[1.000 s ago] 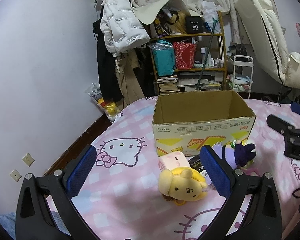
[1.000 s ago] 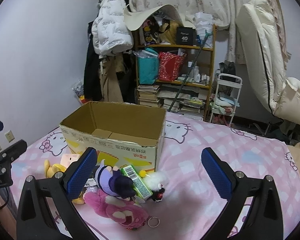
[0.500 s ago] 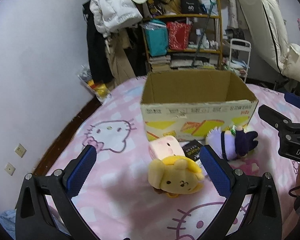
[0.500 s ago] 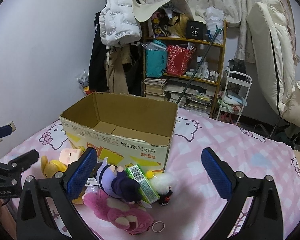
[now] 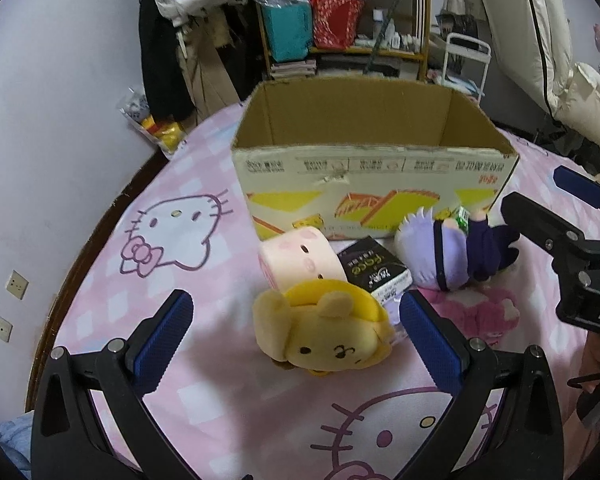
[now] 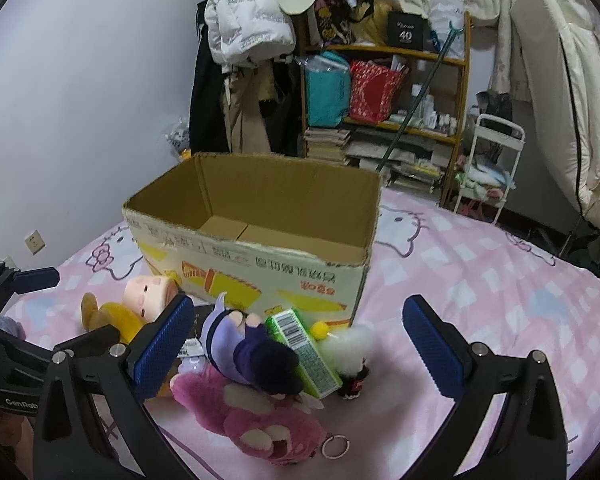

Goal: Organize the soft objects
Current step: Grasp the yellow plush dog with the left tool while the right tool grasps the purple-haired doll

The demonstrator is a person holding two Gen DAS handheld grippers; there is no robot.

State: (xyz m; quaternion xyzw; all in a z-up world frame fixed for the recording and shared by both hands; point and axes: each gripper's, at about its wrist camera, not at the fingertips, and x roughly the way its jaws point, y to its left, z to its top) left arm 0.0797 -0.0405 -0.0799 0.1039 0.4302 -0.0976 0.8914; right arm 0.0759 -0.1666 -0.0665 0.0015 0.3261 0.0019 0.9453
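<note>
An open cardboard box (image 5: 372, 168) stands on the pink bed; it also shows in the right wrist view (image 6: 260, 256). In front of it lie soft toys: a yellow dog plush (image 5: 324, 336), a pink roll plush (image 5: 300, 260), a purple doll (image 5: 448, 252) (image 6: 248, 352), a pink bear (image 6: 260, 420) and a white fluffy toy (image 6: 352, 348). My left gripper (image 5: 296, 344) is open, its fingers either side of the yellow dog. My right gripper (image 6: 296, 344) is open above the purple doll and bear.
A green carton (image 6: 304, 348) and a black packet (image 5: 372, 272) lie among the toys. The bed has a pink Hello Kitty sheet (image 6: 480, 280). A cluttered shelf (image 6: 384, 96), hanging coats (image 6: 244, 40) and a white cart (image 6: 488, 160) stand beyond.
Both grippers have moved forward and down towards the toys. The yellow dog now sits between my left fingers. Nothing has been picked up.
</note>
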